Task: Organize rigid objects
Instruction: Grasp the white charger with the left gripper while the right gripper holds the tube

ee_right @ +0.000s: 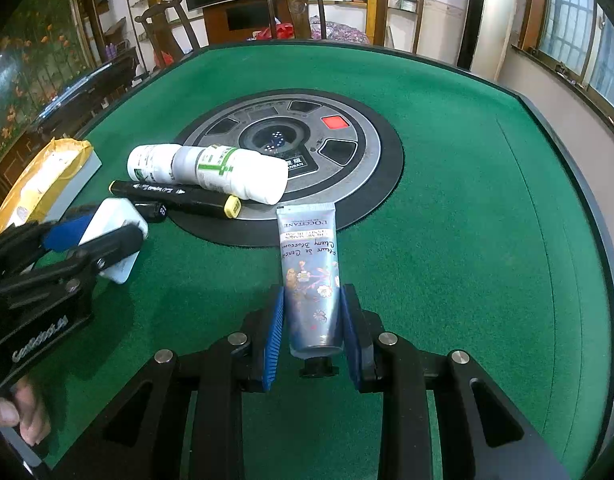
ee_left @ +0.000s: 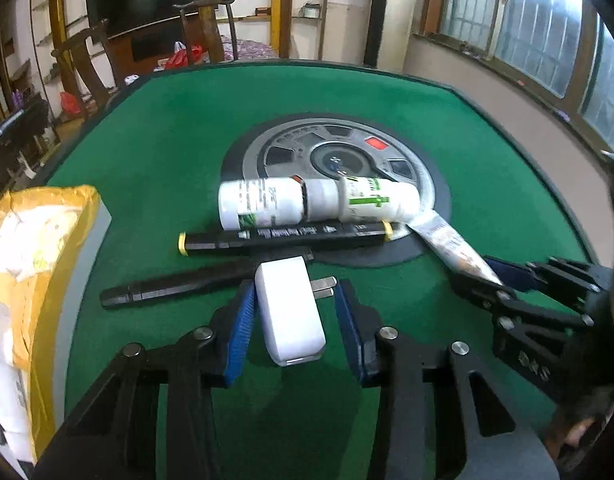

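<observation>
Left wrist view looks down on the left gripper (ee_left: 293, 312), whose blue pads straddle a white charger (ee_left: 289, 312) lying on the green table (ee_left: 167, 152). The left pad touches the charger's side; the right pad stands a little clear, beside the metal prongs, so the jaws are partly open and not clamped. The charger's long axis runs along the fingers, and its prongs stick out to the right. Just beyond it lie a black pen (ee_left: 179, 282), then a black marker (ee_left: 283, 238) with yellow ends, then two white bottles (ee_left: 319, 202) end to end, all lengthwise across the view, the bottles resting partly on the round centre panel (ee_left: 339, 152). A yellow package (ee_left: 31, 264) sits at the table's left edge.

Right wrist view shows the right gripper (ee_right: 313, 320) closed to the width of a floral cream tube (ee_right: 311, 276), both pads against its sides. The tube points straight away along the fingers, its black cap nearest the camera and its flat crimped end on the rim of the centre panel, near the marker's yellow tip.
</observation>
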Demonstrator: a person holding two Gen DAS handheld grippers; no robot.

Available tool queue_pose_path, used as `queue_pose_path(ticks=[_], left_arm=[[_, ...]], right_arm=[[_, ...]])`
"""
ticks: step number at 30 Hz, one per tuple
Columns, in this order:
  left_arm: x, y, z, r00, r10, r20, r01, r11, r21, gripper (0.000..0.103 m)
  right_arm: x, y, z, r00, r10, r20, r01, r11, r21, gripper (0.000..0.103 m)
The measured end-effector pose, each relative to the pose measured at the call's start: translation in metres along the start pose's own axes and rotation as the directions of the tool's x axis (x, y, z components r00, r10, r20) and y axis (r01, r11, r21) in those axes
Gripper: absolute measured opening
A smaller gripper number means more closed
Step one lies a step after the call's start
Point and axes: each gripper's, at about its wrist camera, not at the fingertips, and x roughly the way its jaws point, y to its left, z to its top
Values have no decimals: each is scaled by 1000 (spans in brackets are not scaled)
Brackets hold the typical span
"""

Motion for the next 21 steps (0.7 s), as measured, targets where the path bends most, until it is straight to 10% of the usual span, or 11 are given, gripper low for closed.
queue_pose_path(ticks=[21], left_arm=[[-60,23,-44,995,7,99,-6,1000,-15,38]], right_arm=[[-19,50,-14,974,223,29,-219,971,-101,24]])
